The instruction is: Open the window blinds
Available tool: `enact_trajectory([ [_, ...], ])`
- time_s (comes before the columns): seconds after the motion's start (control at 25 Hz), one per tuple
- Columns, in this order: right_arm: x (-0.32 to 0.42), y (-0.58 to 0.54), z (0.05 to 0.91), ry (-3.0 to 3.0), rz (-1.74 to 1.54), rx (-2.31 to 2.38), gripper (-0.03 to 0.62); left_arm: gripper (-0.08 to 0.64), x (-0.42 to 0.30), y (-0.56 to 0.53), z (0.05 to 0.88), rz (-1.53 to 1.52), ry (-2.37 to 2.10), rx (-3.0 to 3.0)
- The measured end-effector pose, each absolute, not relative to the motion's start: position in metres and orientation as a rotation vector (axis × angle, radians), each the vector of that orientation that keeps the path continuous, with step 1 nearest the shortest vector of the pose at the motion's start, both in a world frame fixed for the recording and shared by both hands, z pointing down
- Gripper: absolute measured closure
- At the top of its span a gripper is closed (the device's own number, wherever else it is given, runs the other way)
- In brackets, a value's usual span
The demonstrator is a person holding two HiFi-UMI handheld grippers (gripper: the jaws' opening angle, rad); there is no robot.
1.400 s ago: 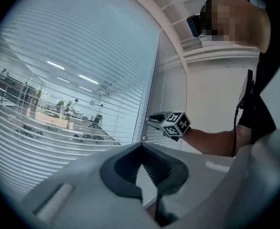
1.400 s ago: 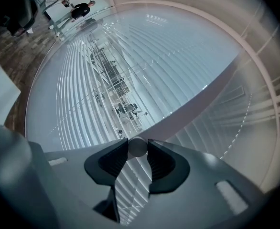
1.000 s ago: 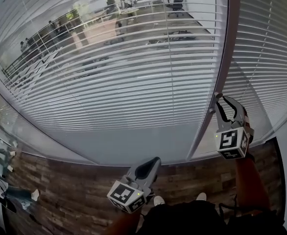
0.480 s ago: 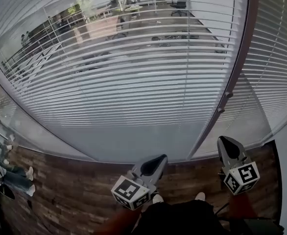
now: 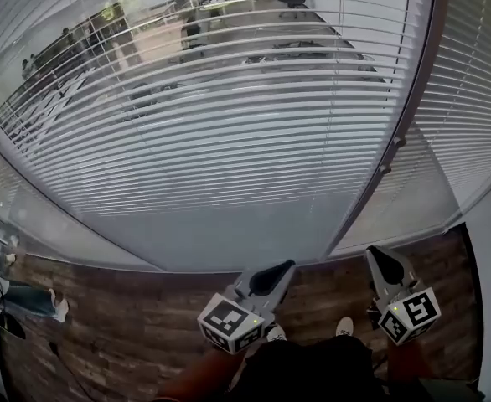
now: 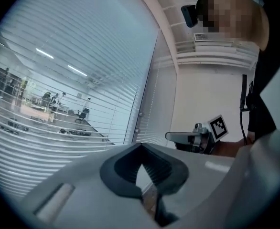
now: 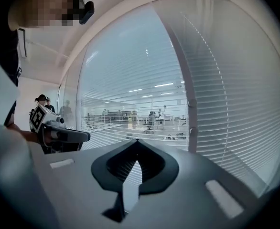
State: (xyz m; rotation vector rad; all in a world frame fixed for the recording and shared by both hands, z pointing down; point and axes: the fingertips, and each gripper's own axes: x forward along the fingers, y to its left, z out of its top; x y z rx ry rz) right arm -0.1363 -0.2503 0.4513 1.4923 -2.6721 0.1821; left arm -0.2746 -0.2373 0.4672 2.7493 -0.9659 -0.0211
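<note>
While blinds [image 5: 229, 124] hang ahead, well apart — left gripper [image 5: 281, 268], right gripper [image 5: 374, 256] both clenched, empty.

Two white slatted window blinds hung: the wide blind [image 5: 229, 124] across the centre, the narrow blind [image 5: 472, 99] at upper right. One dark upright frame post [image 5: 425, 57] carried two small round knobs [image 5: 399, 141] [image 5: 384, 169]. Two grey marker-cubed grippers, the left gripper [image 5: 283, 267] and the right gripper [image 5: 374, 255], sat along the bottom.

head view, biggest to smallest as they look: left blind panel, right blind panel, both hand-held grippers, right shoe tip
1. left blind panel
2. right blind panel
3. left hand-held gripper and right hand-held gripper, about alike; nearness inflates both
4. right shoe tip
</note>
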Motion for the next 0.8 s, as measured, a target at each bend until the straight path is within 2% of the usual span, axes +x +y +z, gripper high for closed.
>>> enact_trajectory([
  [0.56,-0.132,-0.217,0.449,-2.786,0.122,1.256,0.568,0.56,-0.27,-0.2,0.455,-0.09,-1.214,2.693],
  [0.8,-0.069,-0.188,0.417,-2.833,0.121,1.192,0.568,0.56,-0.217,-0.174,0.429,-0.101,-1.315,2.655],
])
